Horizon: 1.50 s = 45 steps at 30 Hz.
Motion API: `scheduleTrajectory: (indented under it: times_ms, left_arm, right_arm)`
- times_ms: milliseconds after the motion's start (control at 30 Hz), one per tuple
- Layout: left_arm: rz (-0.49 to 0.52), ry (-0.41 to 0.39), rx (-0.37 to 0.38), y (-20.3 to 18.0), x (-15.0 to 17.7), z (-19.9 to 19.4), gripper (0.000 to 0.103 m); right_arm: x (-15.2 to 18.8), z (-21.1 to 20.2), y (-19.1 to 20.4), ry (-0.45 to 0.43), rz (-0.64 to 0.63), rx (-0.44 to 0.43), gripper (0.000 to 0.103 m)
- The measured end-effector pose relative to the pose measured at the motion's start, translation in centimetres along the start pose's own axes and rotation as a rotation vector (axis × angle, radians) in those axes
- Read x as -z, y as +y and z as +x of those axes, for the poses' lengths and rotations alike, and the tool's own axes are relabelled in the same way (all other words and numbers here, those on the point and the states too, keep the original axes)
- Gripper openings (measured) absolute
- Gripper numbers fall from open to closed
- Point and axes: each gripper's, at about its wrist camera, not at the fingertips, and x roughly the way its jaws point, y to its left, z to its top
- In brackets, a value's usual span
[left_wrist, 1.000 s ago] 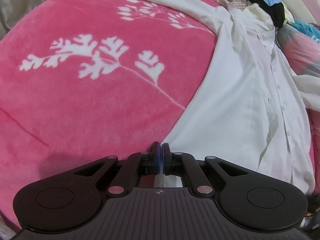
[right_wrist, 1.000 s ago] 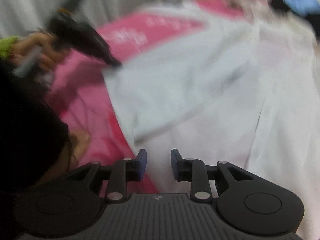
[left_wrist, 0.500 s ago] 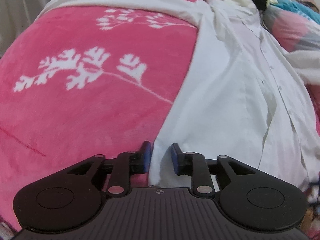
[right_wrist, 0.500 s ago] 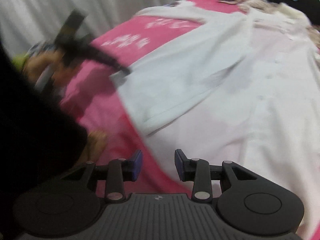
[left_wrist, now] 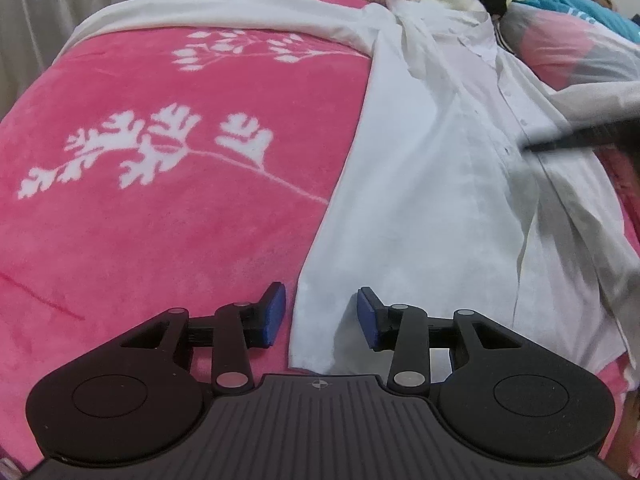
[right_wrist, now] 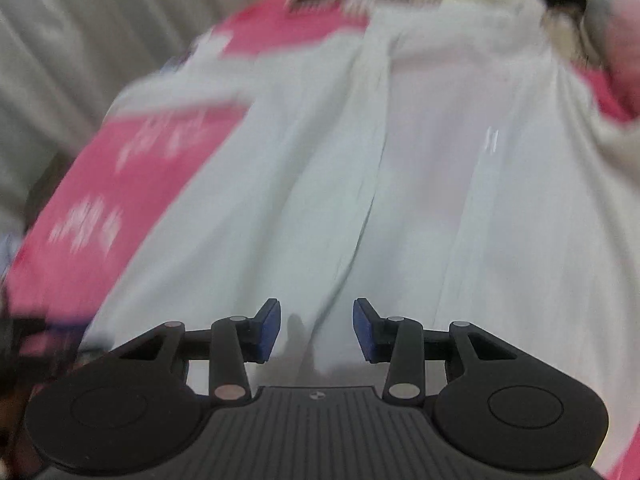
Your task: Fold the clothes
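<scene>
Left tool [left_wrist: 321, 316] released the white button-up cotton shirt [left_wrist: 440, 184]'s hem corner; both tools wide, empty. Mid-fold: regrip next.

Both wrist views low, close, sharing white shirt [left_wrist: 420, 184]

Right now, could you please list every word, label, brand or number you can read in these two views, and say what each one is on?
No text can be read in either view.
Teal garment: pale marks that may be print, too small to read.
Each gripper body, left and right: a small round cross mark, not lettering.
Pink blanket: white leaf pattern only.
White shirt: plain, no label showing.
The right view is motion-blurred.
</scene>
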Motion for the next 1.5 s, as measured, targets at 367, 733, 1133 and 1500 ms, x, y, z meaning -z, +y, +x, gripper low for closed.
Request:
scheduleTrajectory:
  times_ms: [367, 733, 1133, 1500]
  left_arm:
    - [-0.053, 0.002, 0.016, 0.5, -0.7, 0.6, 0.039]
    - [-0.109, -0.003, 0.063, 2.0, -0.7, 0.7, 0.039]
    - [-0.186, 0.002, 0.115, 3.1, -0.4, 1.0, 0.039]
    - [-0.183, 0.005, 0.115, 3.0, -0.2, 1.0, 0.039]
  right_arm:
    - [-13.5, 8.3, -6.3, -0.255, 0.107, -0.051, 0.043]
    - [-22.3, 15.5, -5.3, -0.205, -0.034, 0.087, 0.01]
    - [-18.0, 7.4, -15.4, -0.434, 0.319, -0.03, 0.002]
    - [-17.2, 6.2, -19.0, -0.331, 0.415, -0.027, 0.043]
